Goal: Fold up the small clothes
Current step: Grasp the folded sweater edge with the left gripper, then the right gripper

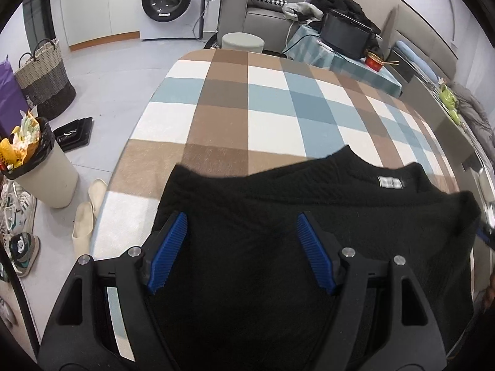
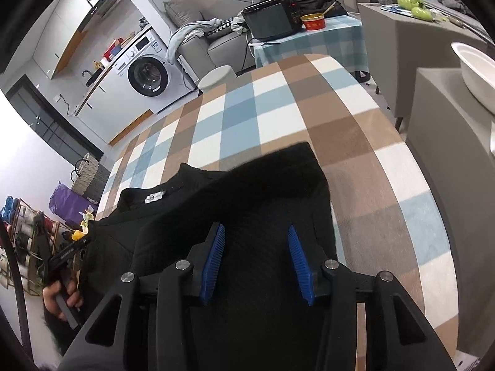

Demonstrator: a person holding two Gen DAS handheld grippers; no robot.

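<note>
A black knit garment point(image 1: 309, 204) with a small white neck label point(image 1: 390, 181) lies on the checked tablecloth point(image 1: 247, 99), near the front edge. My left gripper point(image 1: 241, 219) is open, its blue pads point(image 1: 171, 247) spread wide over the garment's left part. In the right wrist view the same garment point(image 2: 247, 191) shows with its label point(image 2: 153, 197) at the left. My right gripper point(image 2: 256, 232) is open above the garment's right part. The left gripper point(image 2: 66, 252) and the hand that holds it show at the left edge.
The table point(image 2: 355, 142) is covered in brown, blue and white checks. A bin point(image 1: 43, 167), slippers point(image 1: 89, 210) and shoes stand on the floor at the left. A washing machine point(image 1: 168, 0), sofa and a side table with a black appliance point(image 1: 346, 35) stand behind. A white basin point(image 2: 476, 74) is at the right.
</note>
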